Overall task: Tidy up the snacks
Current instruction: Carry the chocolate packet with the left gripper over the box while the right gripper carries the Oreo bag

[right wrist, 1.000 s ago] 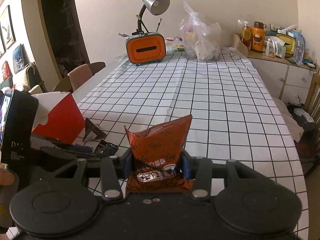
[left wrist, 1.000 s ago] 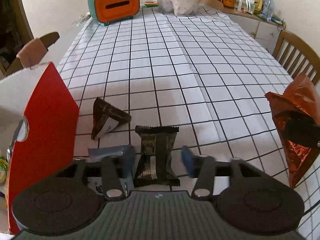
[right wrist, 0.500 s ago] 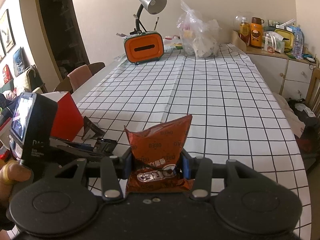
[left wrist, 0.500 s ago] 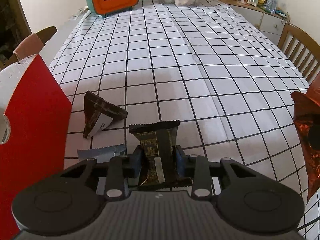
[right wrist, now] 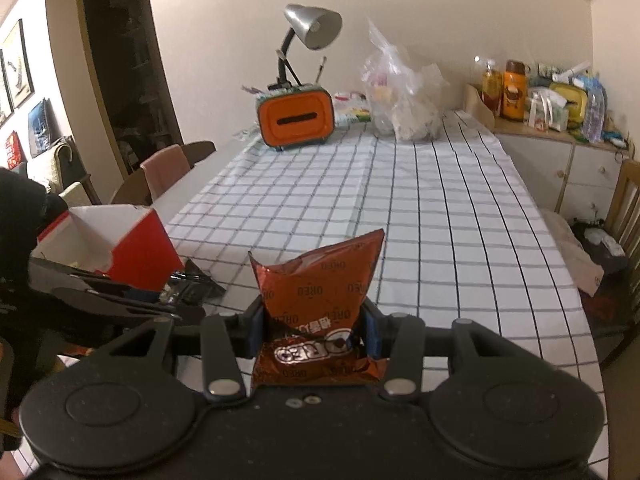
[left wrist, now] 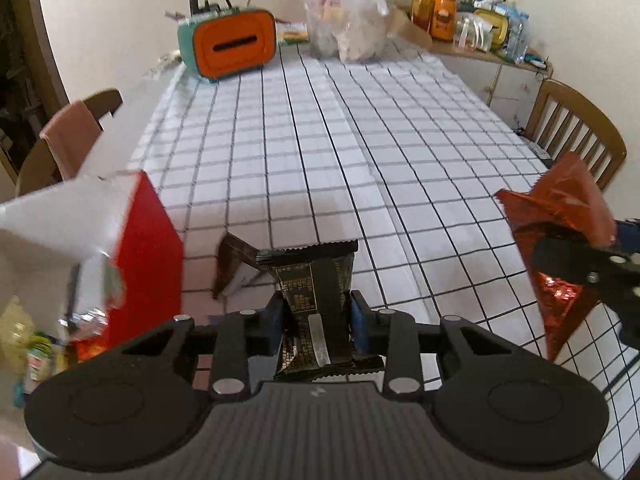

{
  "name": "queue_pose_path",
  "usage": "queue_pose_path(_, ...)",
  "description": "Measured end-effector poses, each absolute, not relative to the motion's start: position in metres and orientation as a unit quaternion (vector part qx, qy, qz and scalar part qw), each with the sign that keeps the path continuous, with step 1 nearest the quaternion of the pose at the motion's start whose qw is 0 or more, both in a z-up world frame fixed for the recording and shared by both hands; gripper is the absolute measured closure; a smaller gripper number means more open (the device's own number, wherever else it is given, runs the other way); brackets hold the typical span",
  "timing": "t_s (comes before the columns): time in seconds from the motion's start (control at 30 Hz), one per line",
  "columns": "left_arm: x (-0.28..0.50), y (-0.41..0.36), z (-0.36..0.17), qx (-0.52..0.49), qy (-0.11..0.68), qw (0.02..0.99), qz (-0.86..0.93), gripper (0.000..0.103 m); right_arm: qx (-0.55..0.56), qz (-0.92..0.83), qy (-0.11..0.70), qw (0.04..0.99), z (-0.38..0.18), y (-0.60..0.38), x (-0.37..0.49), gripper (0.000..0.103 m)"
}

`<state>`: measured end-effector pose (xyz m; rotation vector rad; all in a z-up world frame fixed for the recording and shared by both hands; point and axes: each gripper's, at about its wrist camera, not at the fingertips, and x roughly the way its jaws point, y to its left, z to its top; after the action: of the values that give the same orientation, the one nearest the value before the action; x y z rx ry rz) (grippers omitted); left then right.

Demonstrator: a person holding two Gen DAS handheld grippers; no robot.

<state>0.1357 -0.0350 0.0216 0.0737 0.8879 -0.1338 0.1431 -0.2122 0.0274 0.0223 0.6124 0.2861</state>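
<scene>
I had the left gripper [left wrist: 316,316] clamped on a black snack [left wrist: 316,296], lifted clear of the checked table [left wrist: 320,140] beside the red box [left wrist: 144,256]. My right gripper [right wrist: 316,330] was clamped on the Oreo bag [right wrist: 316,292] above the table.

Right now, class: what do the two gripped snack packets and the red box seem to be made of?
Black packet: probably plastic film, semi-glossy; crimped serrated end.
Orange Oreo packet: looks like metallised foil film; crinkled, with bright glints.
Red box: likely cardboard, red outside, white inside; stiff flaps with a torn edge.
</scene>
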Motion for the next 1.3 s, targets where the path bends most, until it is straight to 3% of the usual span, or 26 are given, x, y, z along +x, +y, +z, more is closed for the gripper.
queue_pose_path(0.6,0.122,0.061,0.08,0.064,0.384,0.921,0.005,0.071,-0.041,0.211,0.259,0.942,0.074,-0.091,0.154,0.058)
queue_pose_path(1.3,0.139,0.215,0.051,0.058,0.451,0.885,0.102,0.071,-0.09,0.276,0.336,0.896,0.042,0.076,0.205,0.058)
